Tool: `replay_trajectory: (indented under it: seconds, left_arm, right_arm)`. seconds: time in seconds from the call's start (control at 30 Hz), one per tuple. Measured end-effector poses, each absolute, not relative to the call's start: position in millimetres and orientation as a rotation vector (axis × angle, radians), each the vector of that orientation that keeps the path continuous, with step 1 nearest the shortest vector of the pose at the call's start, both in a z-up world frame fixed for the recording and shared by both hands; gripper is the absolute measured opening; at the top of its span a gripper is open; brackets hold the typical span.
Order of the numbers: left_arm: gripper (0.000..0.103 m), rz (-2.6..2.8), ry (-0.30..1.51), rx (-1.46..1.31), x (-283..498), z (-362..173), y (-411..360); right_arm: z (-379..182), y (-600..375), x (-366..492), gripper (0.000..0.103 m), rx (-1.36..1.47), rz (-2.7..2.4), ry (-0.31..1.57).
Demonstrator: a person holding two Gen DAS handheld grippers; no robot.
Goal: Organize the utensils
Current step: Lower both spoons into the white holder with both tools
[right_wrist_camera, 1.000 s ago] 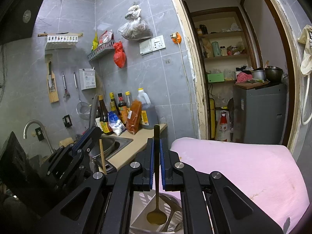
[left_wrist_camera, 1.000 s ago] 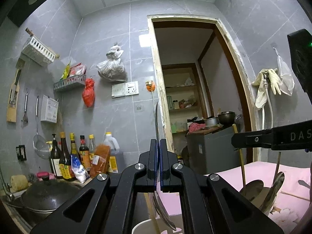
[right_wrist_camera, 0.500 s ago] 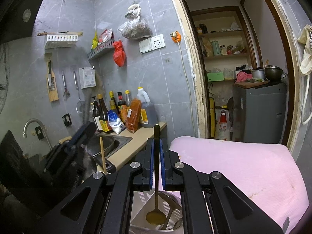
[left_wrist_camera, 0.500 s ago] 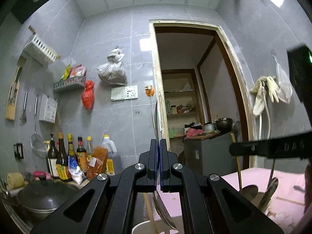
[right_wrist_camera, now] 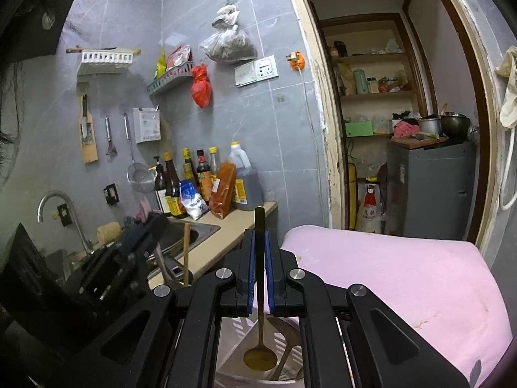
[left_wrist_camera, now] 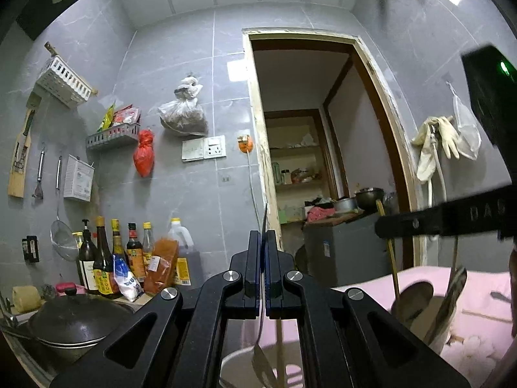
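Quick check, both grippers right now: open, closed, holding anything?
Left gripper: closed on a thin metal utensil.
Right gripper: closed on the handle of a brass-coloured spoon.

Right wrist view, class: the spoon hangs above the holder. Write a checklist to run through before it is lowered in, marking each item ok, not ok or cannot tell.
1. Right hand-held gripper shut on the spoon handle: ok.
2. Spoon hangs bowl down, roughly upright: ok.
3. Spoon bowl is over the holder opening: ok.
4. Free room among utensils already in the holder: cannot tell.
5. Left hand-held gripper shut on a thin flat utensil over a white cup: ok.
6. Left hand-held gripper is clear of the spoon's path: ok, off to the left.
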State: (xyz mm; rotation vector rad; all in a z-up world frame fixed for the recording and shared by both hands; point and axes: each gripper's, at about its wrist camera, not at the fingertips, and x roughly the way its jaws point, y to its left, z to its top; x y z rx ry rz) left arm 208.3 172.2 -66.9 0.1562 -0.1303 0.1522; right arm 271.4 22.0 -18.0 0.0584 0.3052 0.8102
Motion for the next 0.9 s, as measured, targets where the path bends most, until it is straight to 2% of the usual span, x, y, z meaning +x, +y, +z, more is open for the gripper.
replay_trajectory:
  seconds: [0.47, 0.9]
  left_arm:
    - [0.0, 0.137, -0.069, 0.182, 215.3, -92.4, 163.5]
    - [0.002, 0.113, 0.016, 0.127, 210.5, -84.9, 168.9]
  right_arm:
    - [-20.5, 21.1, 269.4, 0.004, 0.045, 0.805, 0.329]
    - [-22.0, 19.3, 269.9, 0.005, 0.052, 0.8, 0.332]
